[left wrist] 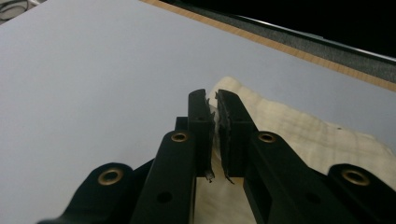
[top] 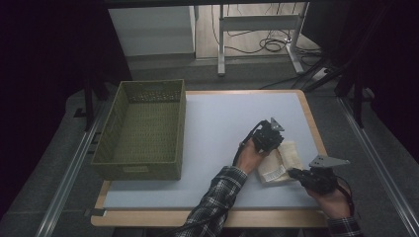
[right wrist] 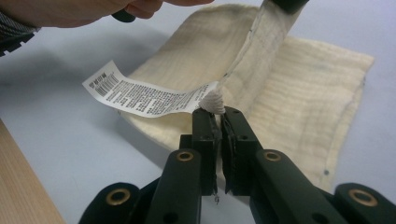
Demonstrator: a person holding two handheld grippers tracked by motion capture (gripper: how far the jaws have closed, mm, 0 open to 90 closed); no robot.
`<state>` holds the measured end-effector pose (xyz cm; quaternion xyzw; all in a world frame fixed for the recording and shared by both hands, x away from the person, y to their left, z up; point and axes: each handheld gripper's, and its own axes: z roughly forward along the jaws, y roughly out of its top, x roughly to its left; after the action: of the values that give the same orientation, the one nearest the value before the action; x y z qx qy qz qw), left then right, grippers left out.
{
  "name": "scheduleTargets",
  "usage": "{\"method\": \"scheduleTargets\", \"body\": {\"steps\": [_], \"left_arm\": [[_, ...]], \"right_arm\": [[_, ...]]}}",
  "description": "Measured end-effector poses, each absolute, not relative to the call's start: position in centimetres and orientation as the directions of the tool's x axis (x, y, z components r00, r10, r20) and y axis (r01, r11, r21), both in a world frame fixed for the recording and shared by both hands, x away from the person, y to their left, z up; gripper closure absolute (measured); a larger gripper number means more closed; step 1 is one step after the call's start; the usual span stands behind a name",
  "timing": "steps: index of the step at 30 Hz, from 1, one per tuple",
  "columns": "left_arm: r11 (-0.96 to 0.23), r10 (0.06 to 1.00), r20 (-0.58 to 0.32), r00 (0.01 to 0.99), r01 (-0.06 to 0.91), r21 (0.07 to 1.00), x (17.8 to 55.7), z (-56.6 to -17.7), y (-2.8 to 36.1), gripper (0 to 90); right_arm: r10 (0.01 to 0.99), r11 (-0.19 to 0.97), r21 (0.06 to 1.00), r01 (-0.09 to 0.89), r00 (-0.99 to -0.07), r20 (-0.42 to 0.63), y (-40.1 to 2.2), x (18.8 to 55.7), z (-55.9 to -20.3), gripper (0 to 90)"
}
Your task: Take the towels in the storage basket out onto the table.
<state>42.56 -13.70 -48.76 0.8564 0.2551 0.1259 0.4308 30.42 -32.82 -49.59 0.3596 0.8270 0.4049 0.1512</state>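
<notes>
1. Basket (top: 141, 131), olive, woven, is seen far left on the table (top: 217, 123).
2. Cloth (top: 281, 163), cream, lies near right; folding judged underway.
3. L gripper (top: 271, 139): clamped on cloth edge.
4. R gripper (top: 295, 174): clamped on corner by the label (right wrist: 144, 95).
5. Next: edge to be carried over evenly, w/o slack.
6. Room dim; cables on floor beyond.

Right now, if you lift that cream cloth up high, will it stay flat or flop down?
It will probably flop. The cream cloth already bends in soft folds where the right gripper pinches its corner. It looks thin and light, so it should lift easily. Its paper label curls loosely and may flap.
</notes>
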Motion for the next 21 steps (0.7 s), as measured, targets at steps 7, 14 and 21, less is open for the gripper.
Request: {"method": "scheduleTargets", "body": {"steps": [7,14,21], "left_arm": [[-0.484,0.544,-0.034,0.839,0.346,0.804,43.0,-49.4,-15.0,74.8],[-0.460,0.560,-0.033,0.828,0.344,0.819,42.9,-48.8,-14.2,53.4],[-0.454,0.585,-0.004,0.811,0.331,0.827,42.4,-48.1,-12.3,44.5]], "right_arm": [[0.736,0.406,0.769,0.494,-0.676,0.045,-33.5,30.5,-50.5,83.6],[0.769,0.389,0.772,0.503,-0.639,0.029,-34.9,30.4,-50.4,72.0],[0.812,0.373,0.764,0.527,-0.584,0.006,-37.6,30.1,-49.6,67.0]]}}
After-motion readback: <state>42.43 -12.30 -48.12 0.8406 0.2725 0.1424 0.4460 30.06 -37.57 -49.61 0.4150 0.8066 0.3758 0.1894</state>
